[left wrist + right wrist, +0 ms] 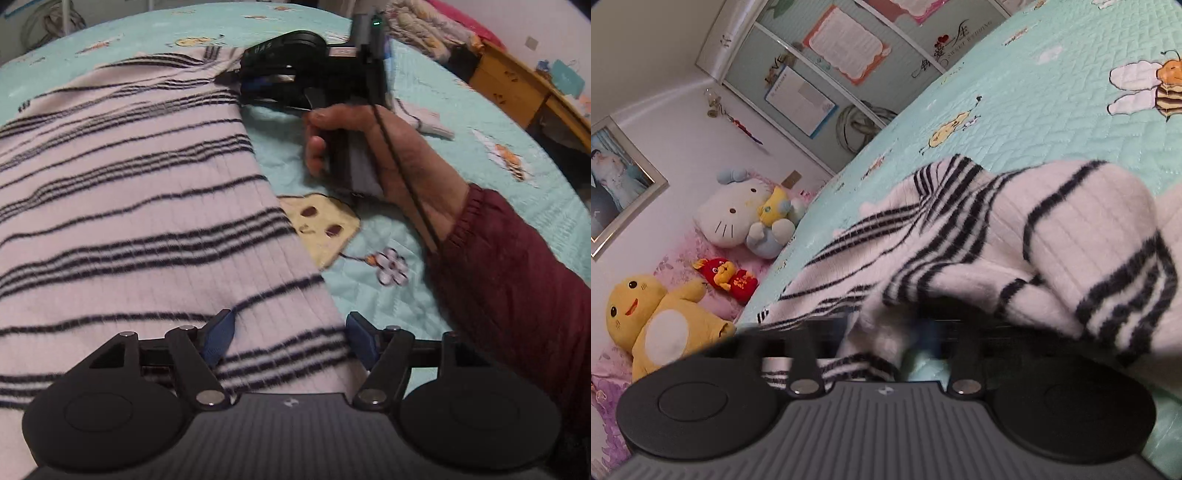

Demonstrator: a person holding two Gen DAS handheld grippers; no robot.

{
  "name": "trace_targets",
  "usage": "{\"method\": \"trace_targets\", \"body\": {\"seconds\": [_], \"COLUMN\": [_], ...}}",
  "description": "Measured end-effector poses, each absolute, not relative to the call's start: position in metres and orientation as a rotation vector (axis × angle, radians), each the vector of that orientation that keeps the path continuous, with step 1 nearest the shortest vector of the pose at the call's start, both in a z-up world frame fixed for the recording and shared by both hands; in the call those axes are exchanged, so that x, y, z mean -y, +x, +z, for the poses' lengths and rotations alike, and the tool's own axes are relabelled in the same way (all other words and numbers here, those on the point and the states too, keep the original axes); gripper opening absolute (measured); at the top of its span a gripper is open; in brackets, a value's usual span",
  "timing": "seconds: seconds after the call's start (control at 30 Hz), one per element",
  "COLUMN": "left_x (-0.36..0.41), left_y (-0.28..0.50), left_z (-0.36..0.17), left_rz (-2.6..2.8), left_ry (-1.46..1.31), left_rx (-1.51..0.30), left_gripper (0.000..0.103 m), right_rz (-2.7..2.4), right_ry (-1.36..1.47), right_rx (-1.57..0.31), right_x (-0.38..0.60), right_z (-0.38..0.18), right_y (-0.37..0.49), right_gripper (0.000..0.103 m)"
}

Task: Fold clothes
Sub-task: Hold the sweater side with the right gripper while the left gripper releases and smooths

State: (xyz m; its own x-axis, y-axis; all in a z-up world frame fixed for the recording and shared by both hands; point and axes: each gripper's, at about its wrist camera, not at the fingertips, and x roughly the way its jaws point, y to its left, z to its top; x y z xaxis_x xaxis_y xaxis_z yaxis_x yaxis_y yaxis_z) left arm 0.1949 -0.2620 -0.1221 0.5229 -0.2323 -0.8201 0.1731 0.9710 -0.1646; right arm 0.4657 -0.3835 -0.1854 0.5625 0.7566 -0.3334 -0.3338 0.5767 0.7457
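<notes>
1. A white sweater with dark stripes (129,206) lies spread out on a bed with a light green quilt (424,295).
2. The quilt has little pictures sewn on it: a bee (1167,88), a flower (391,266) and a yellow patch with two brown spots (321,225).
3. The left gripper (290,338) hangs over the near edge of the sweater. Its two blue fingers (219,336) are spread apart. The striped cloth shows between them, but the fingers do not press on it.
4. The right gripper (255,86) is at the far corner of the sweater, seen from the left wrist camera. A hand (388,162) in a dark red sleeve (517,295) holds its handle. A black cable (406,177) runs across the hand.
5. In the right wrist view, the right gripper is blurry and partly hidden by cloth. Its fingers are pressed close together, and a bunch of the sweater sits right at them. It looks like the gripper is pinching the sweater there.
6. Near that gripper the sweater is lifted and bunched up into a soft hump (1071,236). The rest lies flat on the quilt.
7. Beside the bed there is a pink cover with soft toys on it: a white cat toy (735,214), a yellow toy (661,321) and a small red toy (727,277).
8. A framed picture (617,177) hangs on the wall.
9. In the left wrist view a wooden piece of furniture (517,88) stands past the far side of the bed.
</notes>
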Motion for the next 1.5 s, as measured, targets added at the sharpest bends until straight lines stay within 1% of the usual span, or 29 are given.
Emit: {"method": "trace_targets", "body": {"seconds": [0.1, 0.13, 0.2, 0.33, 0.4, 0.5, 0.53, 0.67, 0.77, 0.8, 0.83, 0.9, 0.93, 1.0, 1.07, 1.17, 1.27, 1.3, 1.37, 1.4, 1.47, 1.5], "left_x": [0.257, 0.255, 0.255, 0.260, 0.259, 0.243, 0.239, 0.221, 0.184, 0.173, 0.163, 0.172, 0.190, 0.223, 0.231, 0.225, 0.203, 0.197, 0.188, 0.195, 0.211, 0.231], "left_y": [0.186, 0.183, 0.180, 0.177, 0.180, 0.191, 0.197, 0.226, 0.261, 0.273, 0.285, 0.298, 0.289, 0.271, 0.257, 0.253, 0.273, 0.286, 0.318, 0.322, 0.328, 0.323], "left_z": [-0.121, -0.121, -0.123, -0.122, -0.119, -0.110, -0.105, -0.086, -0.086, -0.093, -0.100, -0.125, -0.125, -0.123, -0.122, -0.108, -0.093, -0.093, -0.112, -0.120, -0.136, -0.135], "left_rz": [-0.265, -0.265, -0.262, -0.289, -0.312, -0.347, -0.353, -0.209, -0.073, -0.039, -0.009, -0.074, -0.096, -0.147, -0.177, -0.145, -0.098, -0.071, -0.068, -0.097, -0.151, -0.155], "left_ry": [-0.060, -0.061, -0.060, -0.041, -0.063, -0.195, -0.233, -0.152, -0.252, -0.295, -0.339, -0.394, -0.299, -0.128, -0.148, -0.138, -0.245, -0.275, -0.362, -0.378, -0.400, -0.305], "left_rx": [-1.001, -0.998, -0.989, -0.995, -0.998, -0.964, -0.941, -0.786, -0.719, -0.724, -0.732, -0.851, -0.836, -0.831, -0.844, -0.813, -0.737, -0.715, -0.776, -0.790, -0.813, -0.800], "left_gripper": [0.068, 0.068, 0.069, 0.075, 0.075, 0.063, 0.062, 0.062, 0.061, 0.056, 0.045, 0.035, 0.040, 0.042, 0.047, 0.047, 0.046, 0.047, 0.046, 0.045, 0.050, 0.056], "right_rz": [0.583, 0.560, 0.551, 0.565, 0.580, 0.617, 0.628, 0.646, 0.649, 0.647, 0.644, 0.641, 0.641, 0.642, 0.642, 0.640, 0.640, 0.640, 0.640, 0.641, 0.644, 0.647], "right_ry": [0.674, 0.666, 0.657, 0.660, 0.697, 0.798, 0.829, 0.858, 0.854, 0.848, 0.841, 0.831, 0.826, 0.826, 0.822, 0.813, 0.815, 0.816, 0.819, 0.820, 0.827, 0.836], "right_rx": [-0.623, -0.603, -0.616, -0.633, -0.642, -0.656, -0.659, -0.666, -0.671, -0.673, -0.675, -0.678, -0.680, -0.682, -0.684, -0.683, -0.682, -0.682, -0.682, -0.682, -0.684, -0.686], "right_x": [0.406, 0.411, 0.412, 0.414, 0.418, 0.426, 0.428, 0.431, 0.432, 0.432, 0.431, 0.428, 0.427, 0.427, 0.427, 0.425, 0.424, 0.423, 0.421, 0.421, 0.422, 0.423], "right_z": [-0.185, -0.185, -0.187, -0.190, -0.192, -0.199, -0.201, -0.202, -0.201, -0.201, -0.201, -0.200, -0.200, -0.199, -0.199, -0.198, -0.198, -0.198, -0.197, -0.197, -0.198, -0.198], "right_y": [0.465, 0.466, 0.469, 0.469, 0.470, 0.473, 0.474, 0.475, 0.476, 0.476, 0.476, 0.477, 0.477, 0.478, 0.477, 0.477, 0.477, 0.478, 0.479, 0.479, 0.480, 0.481], "right_gripper": [0.010, 0.007, 0.007, 0.007, 0.007, 0.007, 0.007, 0.007, 0.007, 0.007, 0.007, 0.007, 0.007, 0.007, 0.007, 0.008, 0.008, 0.008, 0.008, 0.008, 0.008, 0.008]}}
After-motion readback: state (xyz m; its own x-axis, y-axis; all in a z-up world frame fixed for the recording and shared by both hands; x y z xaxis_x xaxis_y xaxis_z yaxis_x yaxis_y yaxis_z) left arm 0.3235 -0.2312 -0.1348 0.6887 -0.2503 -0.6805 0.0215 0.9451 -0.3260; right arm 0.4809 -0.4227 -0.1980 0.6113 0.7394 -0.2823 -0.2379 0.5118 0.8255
